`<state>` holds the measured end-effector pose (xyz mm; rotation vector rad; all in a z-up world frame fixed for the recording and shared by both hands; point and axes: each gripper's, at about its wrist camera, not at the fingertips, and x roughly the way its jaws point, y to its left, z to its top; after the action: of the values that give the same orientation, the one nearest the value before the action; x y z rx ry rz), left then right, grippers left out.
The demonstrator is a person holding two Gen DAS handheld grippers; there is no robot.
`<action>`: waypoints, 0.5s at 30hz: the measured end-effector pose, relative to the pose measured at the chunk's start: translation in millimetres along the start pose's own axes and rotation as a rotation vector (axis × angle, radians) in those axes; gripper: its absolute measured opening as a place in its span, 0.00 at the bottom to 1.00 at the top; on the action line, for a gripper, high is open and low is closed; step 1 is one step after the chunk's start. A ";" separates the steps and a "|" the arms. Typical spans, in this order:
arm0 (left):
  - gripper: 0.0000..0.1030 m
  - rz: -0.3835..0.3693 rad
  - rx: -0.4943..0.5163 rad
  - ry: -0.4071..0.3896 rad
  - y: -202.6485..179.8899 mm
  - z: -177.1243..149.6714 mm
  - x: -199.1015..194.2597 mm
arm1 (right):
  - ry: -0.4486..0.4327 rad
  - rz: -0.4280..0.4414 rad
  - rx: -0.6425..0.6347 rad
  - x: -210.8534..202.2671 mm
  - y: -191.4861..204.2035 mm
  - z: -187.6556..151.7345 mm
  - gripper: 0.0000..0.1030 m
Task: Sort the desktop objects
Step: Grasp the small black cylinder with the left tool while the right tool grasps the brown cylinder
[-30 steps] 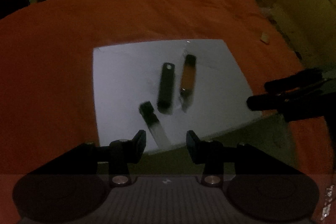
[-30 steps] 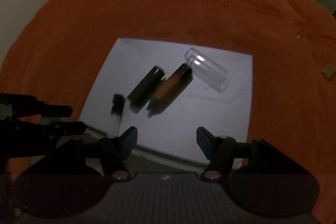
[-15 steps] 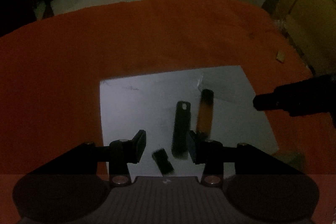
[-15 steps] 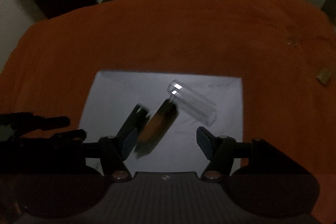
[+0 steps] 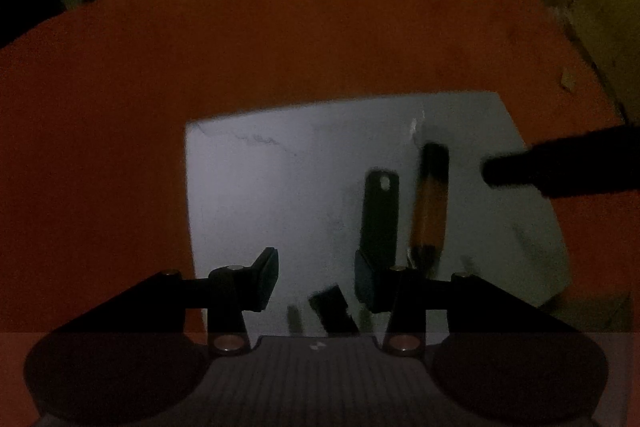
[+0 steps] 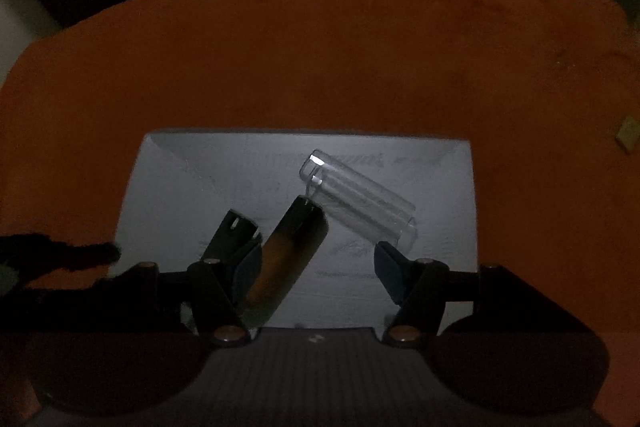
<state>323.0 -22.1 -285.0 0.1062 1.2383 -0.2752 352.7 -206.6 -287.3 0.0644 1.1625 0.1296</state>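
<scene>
With both tools released and empty, left tool (image 5: 316, 273) over the small black piece (image 5: 333, 311) and right tool (image 6: 318, 267) beside the amber tube (image 6: 286, 257) on the white sheet (image 6: 180, 187), either may knock the touching clear case (image 6: 360, 205) or black bar (image 5: 380, 215) away.

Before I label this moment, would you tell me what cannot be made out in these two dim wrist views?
- Small dark piece, left wrist view: blurred, its near end hidden behind the left gripper; kind unclear.
- Black bar, right wrist view: lower part hidden by the right gripper finger.
- Clear tube: contents unreadable; in the left wrist view it barely shows.
- Amber tube: motion-blurred, label illegible.
- Marks on the sheet: too faint.
</scene>
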 end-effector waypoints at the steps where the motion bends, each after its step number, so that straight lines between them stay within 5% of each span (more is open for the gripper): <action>1: 0.37 0.001 -0.001 0.016 -0.8 -1.4 1.4 | -0.018 -0.028 -0.028 2.1 4.1 -1.0 0.63; 5: 0.40 -0.029 -0.028 0.062 -1.5 -5.6 5.4 | -0.032 -0.036 -0.077 12.9 12.7 -1.0 0.61; 8: 0.73 -0.063 -0.088 0.111 0.8 -10.3 6.9 | -0.020 -0.051 -0.065 23.9 16.4 -1.1 0.62; 9: 0.77 -0.078 -0.110 0.127 1.7 -12.0 7.3 | -0.013 -0.069 -0.053 28.0 17.0 -0.8 0.62; 15: 0.77 -0.051 -0.147 0.188 -2.1 -19.6 17.3 | 0.030 -0.079 -0.046 55.9 19.1 -5.3 0.63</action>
<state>309.6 -22.2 -307.6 -0.0274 1.4455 -0.2215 368.3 -180.3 -338.0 -0.0238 1.1896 0.0875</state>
